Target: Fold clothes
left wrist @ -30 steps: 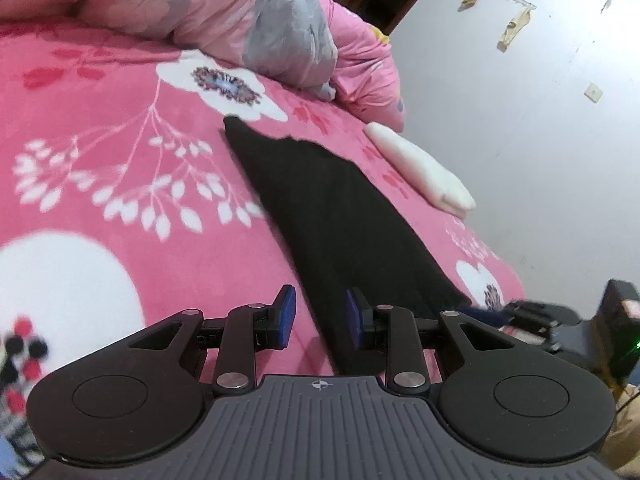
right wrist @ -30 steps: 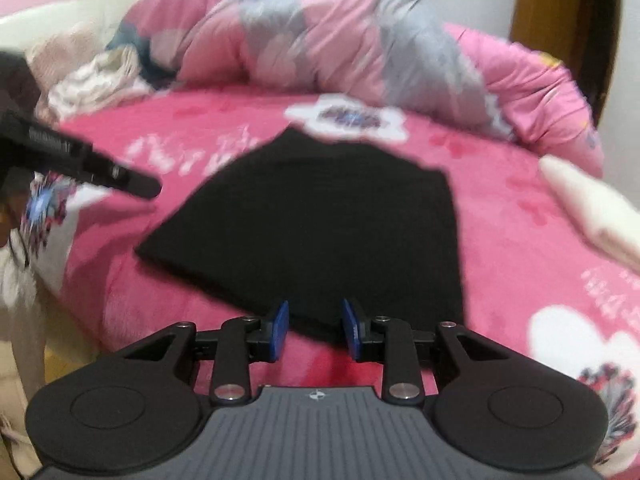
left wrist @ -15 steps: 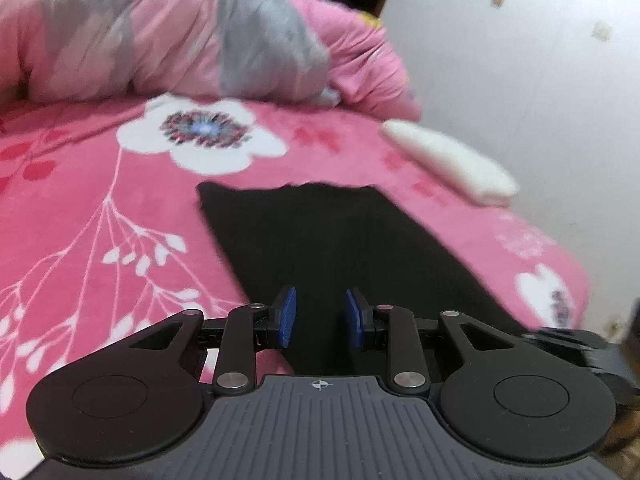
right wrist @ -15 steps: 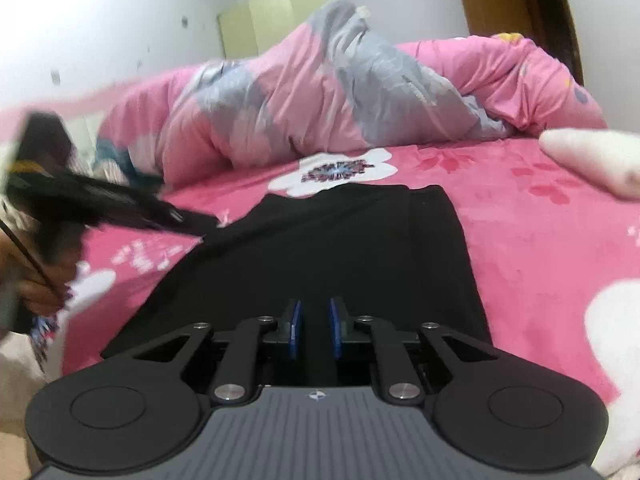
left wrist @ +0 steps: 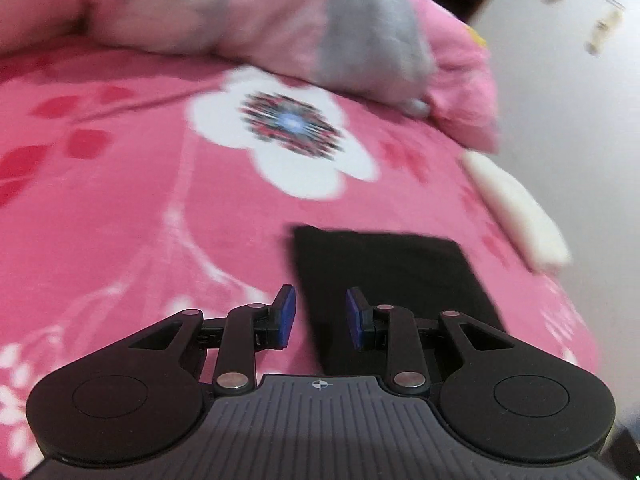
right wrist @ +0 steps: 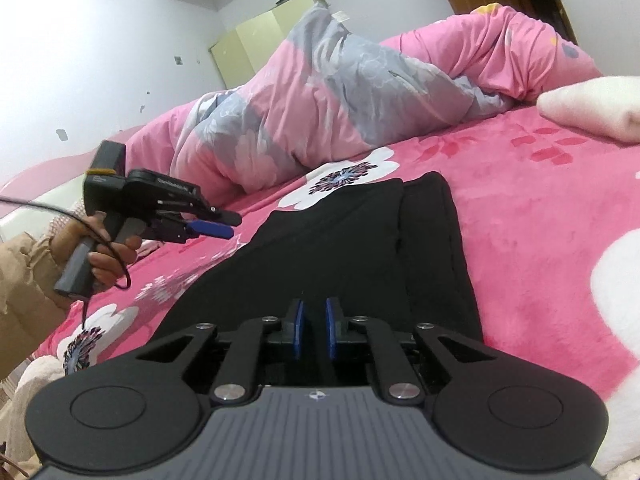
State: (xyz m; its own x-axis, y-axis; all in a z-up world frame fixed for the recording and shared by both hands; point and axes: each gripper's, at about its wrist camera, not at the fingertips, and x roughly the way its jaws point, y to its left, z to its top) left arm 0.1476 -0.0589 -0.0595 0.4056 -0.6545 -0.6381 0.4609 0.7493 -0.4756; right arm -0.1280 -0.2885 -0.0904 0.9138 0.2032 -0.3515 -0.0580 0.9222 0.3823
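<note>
I have the right gripper (right wrist: pixel 314 330) closing its fingers on the black garment (right wrist: pixel 352 248) lying near the bed's (right wrist: pixel 540 208) front edge (left gripper (left wrist: pixel 318 314) open, empty).

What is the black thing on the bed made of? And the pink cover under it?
The black garment looks like soft matte knit cloth: it lies limp and creases, without shine. The pink bedspread seems plush fleece, fuzzy-surfaced with printed white flowers. Exact fibres cannot be told.
</note>
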